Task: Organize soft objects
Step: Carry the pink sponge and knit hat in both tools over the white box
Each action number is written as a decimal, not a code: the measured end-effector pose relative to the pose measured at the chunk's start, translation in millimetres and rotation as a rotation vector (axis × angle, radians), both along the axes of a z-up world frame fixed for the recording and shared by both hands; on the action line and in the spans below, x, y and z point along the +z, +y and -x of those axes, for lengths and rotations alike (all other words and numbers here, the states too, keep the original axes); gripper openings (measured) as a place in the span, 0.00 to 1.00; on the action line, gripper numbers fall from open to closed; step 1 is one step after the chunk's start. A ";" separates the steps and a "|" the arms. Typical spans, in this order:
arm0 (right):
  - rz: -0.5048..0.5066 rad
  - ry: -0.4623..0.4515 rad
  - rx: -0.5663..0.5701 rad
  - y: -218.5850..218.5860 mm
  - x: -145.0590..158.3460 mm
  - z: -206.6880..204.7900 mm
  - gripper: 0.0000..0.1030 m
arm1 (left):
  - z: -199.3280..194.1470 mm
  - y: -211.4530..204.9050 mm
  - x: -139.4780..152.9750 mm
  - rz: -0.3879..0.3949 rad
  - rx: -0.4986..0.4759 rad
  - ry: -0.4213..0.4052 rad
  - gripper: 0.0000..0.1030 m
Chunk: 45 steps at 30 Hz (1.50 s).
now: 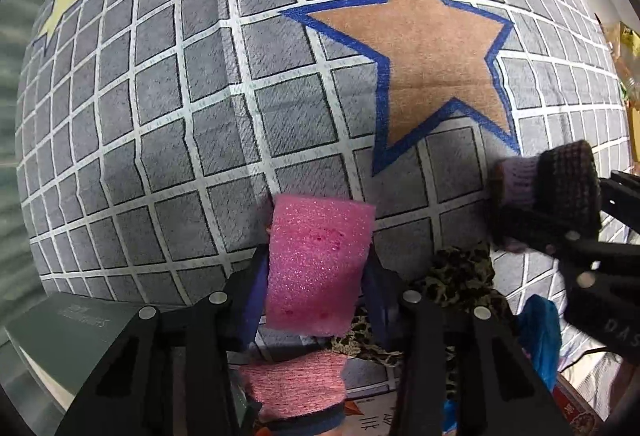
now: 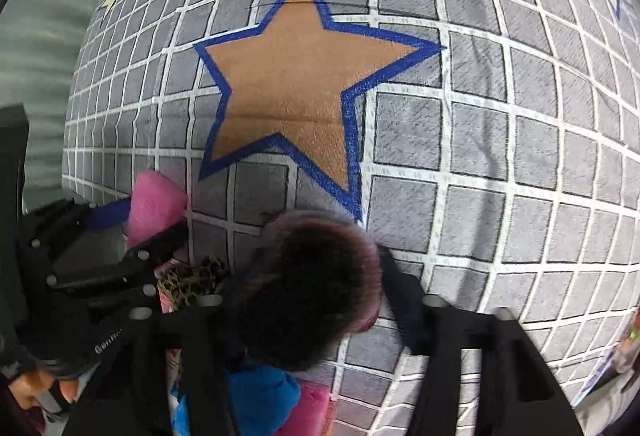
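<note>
A bed sheet (image 1: 168, 107) in gray squares with white grid lines covers the surface, printed with a large brown star (image 1: 424, 51) outlined in blue and smaller yellow stars (image 1: 60, 9). A leopard-print cloth (image 1: 460, 284) lies on its near edge.

foam block (image 1: 316, 264) between the left gripper's fingers (image 1: 256, 288), knitted piece (image 1: 552, 191) to its right, over the cloth (image 1: 160, 95).

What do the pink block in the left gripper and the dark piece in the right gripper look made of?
Pink block: seems to be soft foam, with a glittery, porous surface and a few small pits. Dark piece: looks like knitted yarn, probably a wool or acrylic cuff; ribbed stitches show, dark brown beside a pale purple band. The right wrist view blurs it.
</note>
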State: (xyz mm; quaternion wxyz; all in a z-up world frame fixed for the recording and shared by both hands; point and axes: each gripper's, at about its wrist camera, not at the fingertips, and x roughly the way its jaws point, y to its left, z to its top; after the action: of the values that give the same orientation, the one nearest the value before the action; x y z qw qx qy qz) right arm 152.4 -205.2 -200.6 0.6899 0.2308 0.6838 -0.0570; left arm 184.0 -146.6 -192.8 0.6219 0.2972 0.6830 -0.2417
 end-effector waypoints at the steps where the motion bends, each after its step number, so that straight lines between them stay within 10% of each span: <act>1: -0.010 -0.002 0.000 -0.1 1.1 1.8 0.41 | 1.9 0.5 1.8 0.002 -0.003 -0.015 0.45; 18: -0.005 -0.146 -0.212 -56.5 71.9 83.2 0.41 | 45.9 -40.4 107.8 0.210 -0.106 -0.159 0.45; 45: 0.115 -0.106 -0.434 -25.6 115.0 249.8 0.41 | 237.8 -74.2 189.5 0.471 -0.572 -0.058 0.45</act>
State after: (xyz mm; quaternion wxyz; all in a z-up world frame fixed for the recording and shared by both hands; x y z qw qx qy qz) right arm -97.4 -230.8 -85.6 0.7086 0.3355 0.5764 -0.2305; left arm -53.8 -220.8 -3.3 0.5995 0.3315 0.4804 -0.5476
